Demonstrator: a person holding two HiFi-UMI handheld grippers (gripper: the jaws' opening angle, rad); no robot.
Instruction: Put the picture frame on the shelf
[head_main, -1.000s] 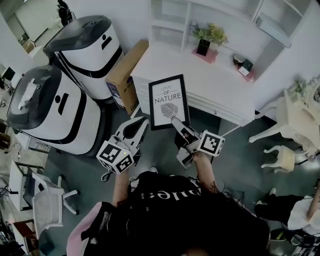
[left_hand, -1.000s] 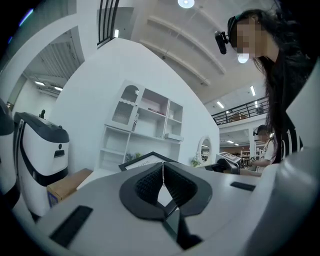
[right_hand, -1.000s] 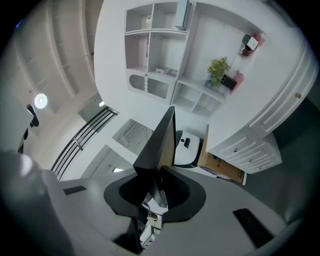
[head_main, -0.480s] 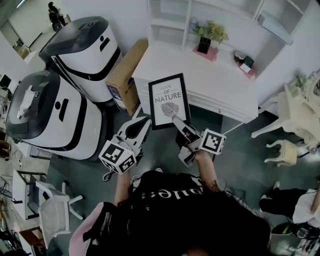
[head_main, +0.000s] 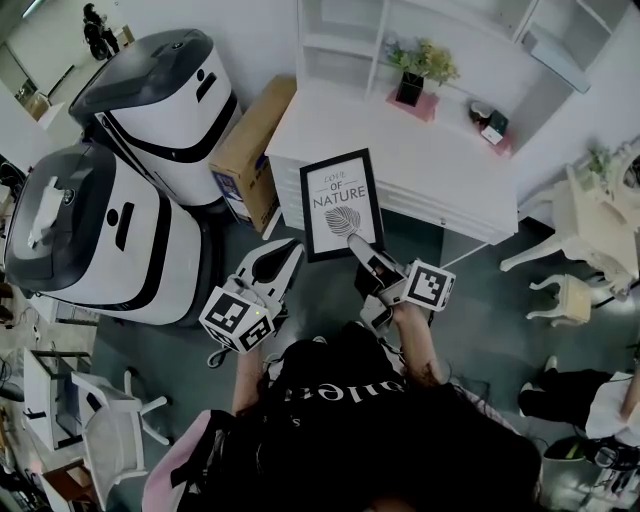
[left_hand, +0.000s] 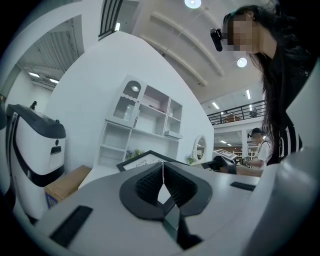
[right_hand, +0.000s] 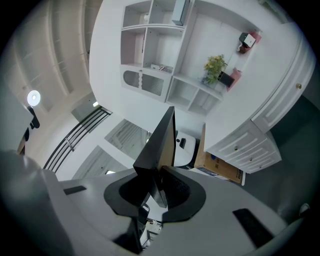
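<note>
Countertop (head_main: 432, 165) spreads beyond picture frame (head_main: 340, 203) (right gripper (head_main: 356, 242) grips lower edge).

We see the picture frame (head_main: 340, 203) held up off the floor, pinched at its lower edge by the right gripper (head_main: 356, 242). It has a black rim and a white print reading "LOVE OF NATURE" above a leaf. Its face is turned up toward us, and its top overlaps the front edge of the white counter (head_main: 450, 170). The white shelf (head_main: 340, 45), with open compartments, rises at the back of that counter, well apart from the frame.
</note>
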